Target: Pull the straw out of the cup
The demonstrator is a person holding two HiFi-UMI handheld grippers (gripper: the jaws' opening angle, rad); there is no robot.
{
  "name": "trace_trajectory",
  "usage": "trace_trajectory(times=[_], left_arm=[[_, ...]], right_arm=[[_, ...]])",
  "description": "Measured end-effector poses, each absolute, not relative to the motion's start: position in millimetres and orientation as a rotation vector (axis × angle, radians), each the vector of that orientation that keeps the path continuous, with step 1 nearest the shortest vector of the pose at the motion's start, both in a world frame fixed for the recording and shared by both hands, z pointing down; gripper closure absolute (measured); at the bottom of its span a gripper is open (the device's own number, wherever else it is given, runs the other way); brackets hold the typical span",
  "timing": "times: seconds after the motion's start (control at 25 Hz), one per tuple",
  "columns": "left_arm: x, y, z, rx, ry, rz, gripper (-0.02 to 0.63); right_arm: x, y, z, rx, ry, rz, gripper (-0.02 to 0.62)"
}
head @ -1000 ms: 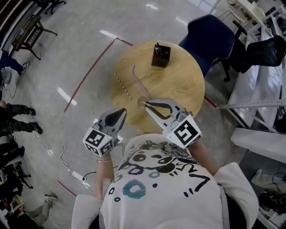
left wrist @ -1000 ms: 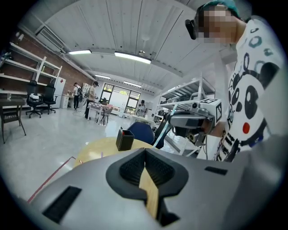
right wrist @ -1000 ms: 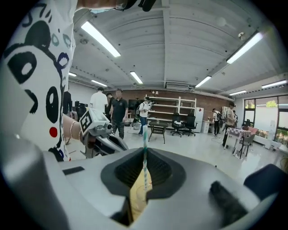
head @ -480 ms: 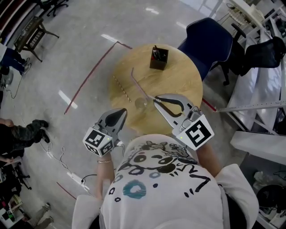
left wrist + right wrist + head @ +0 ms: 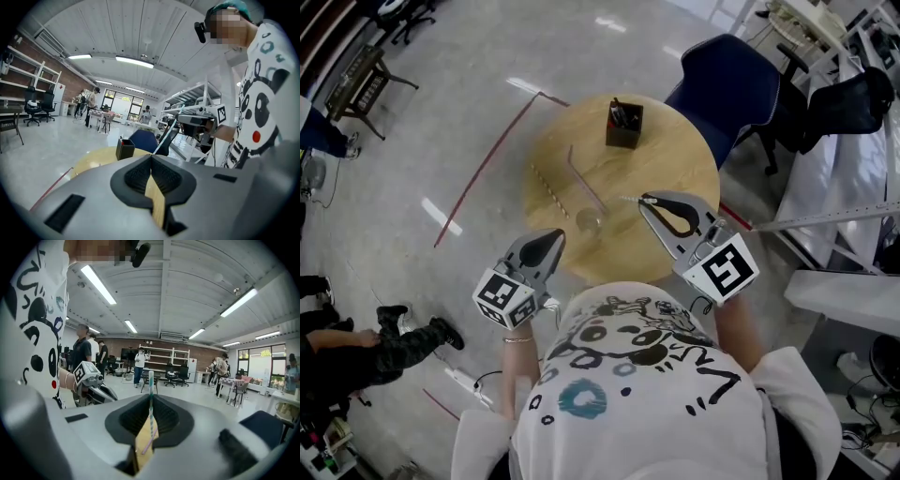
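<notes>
Straw [image 5: 150, 392], teal-striped, pinched between closed jaws of right gripper [image 5: 645, 199], apart from and right of cup [image 5: 589, 223] on round wooden table [image 5: 675, 155]. Left gripper [image 5: 553, 236] closed, empty, at table's near-left edge.

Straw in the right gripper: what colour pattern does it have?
The straw has teal-and-white stripes; right gripper view shows it best.

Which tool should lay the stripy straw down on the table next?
Right, most likely. The right tool is shut on the straw, over the table beside the cup. The left tool is shut on nothing, back at the table's near edge.
</notes>
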State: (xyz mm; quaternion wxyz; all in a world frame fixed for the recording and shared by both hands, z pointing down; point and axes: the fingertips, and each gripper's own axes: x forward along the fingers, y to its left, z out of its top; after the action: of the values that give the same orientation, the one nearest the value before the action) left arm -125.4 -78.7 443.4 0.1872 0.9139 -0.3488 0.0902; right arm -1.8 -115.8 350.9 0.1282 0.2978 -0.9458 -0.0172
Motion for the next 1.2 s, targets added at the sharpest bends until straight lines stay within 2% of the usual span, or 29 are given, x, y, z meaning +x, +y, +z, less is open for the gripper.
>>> trace_trajectory(times=[0.4, 1.2], left_arm=[[-122.3, -82.5, 453.4, 2.548, -0.973, 0.255, 0.591], [-125.5, -85.3, 473.1, 2.499, -0.961, 0.249, 0.591]], right_arm=[[24.2, -125.5, 384.0, 0.923, -2.697, 0.036, 0.555], [9.7, -119.1, 449.9, 0.841, -2.567, 0.099, 0.555]])
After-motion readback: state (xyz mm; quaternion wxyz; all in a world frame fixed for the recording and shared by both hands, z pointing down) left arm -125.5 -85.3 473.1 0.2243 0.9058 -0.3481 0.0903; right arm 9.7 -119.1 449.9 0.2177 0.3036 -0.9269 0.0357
